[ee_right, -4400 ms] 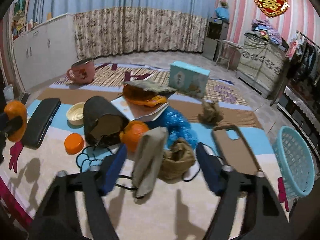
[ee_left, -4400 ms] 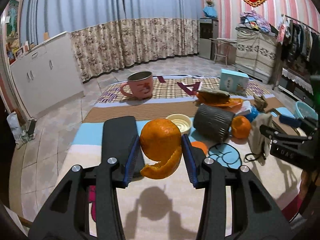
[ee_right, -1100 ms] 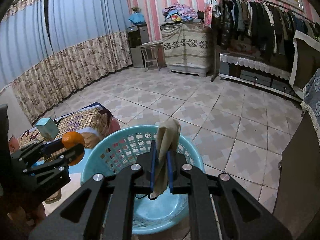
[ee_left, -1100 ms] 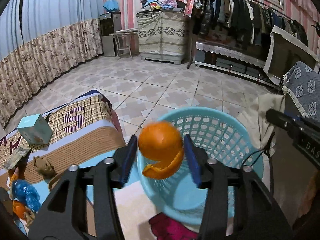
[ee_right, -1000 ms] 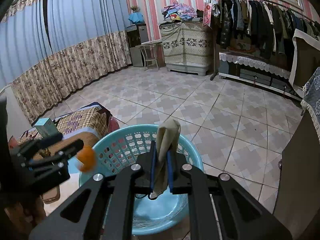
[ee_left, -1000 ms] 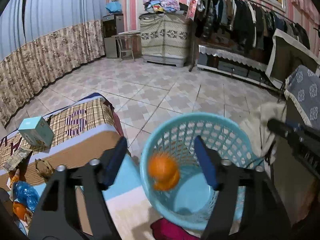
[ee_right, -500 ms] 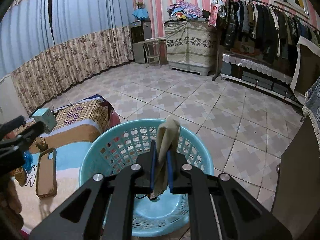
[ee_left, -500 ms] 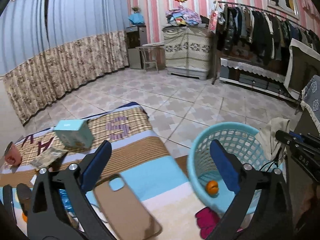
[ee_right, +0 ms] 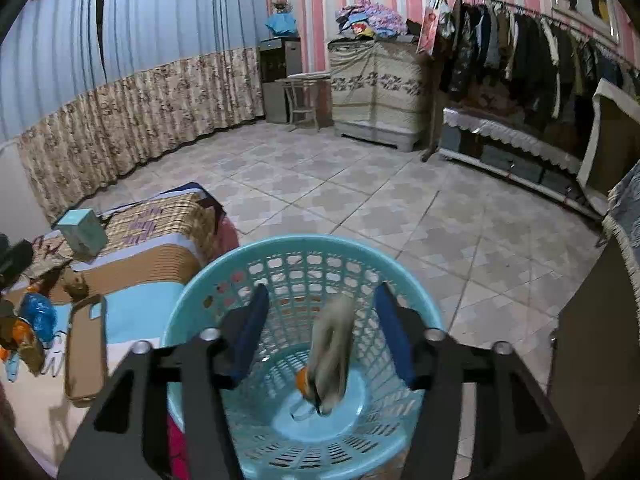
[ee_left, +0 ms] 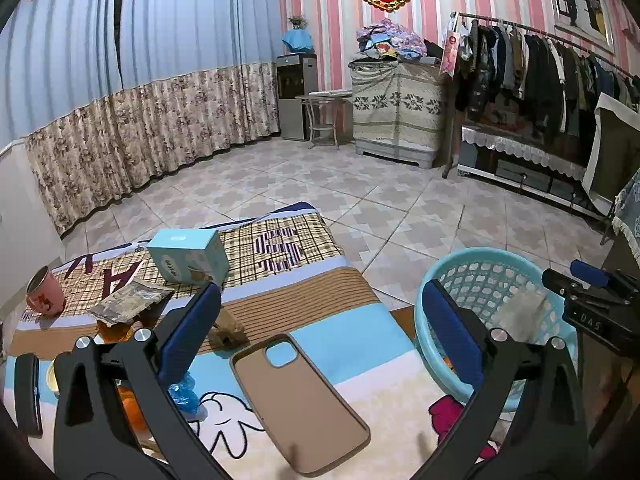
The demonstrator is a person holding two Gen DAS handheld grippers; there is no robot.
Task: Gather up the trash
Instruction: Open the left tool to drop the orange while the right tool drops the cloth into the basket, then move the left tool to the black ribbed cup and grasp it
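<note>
Right gripper (ee_right: 318, 334) above the blue basket (ee_right: 192, 300), fingers just sprung apart, beige rag (ee_right: 332, 344) loose between them and blurred inside the basket, orange peel (ee_right: 301, 380) on the basket floor, left gripper (ee_left: 320, 336) beside the basket, fingers wide, empty, over the phone case (ee_left: 296, 404)

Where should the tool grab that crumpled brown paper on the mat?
Probably from above, pinching the crumpled brown paper across its raised middle. It sits alone on the mat, bunched into a lump, beside the phone case, so its sides look free.
</note>
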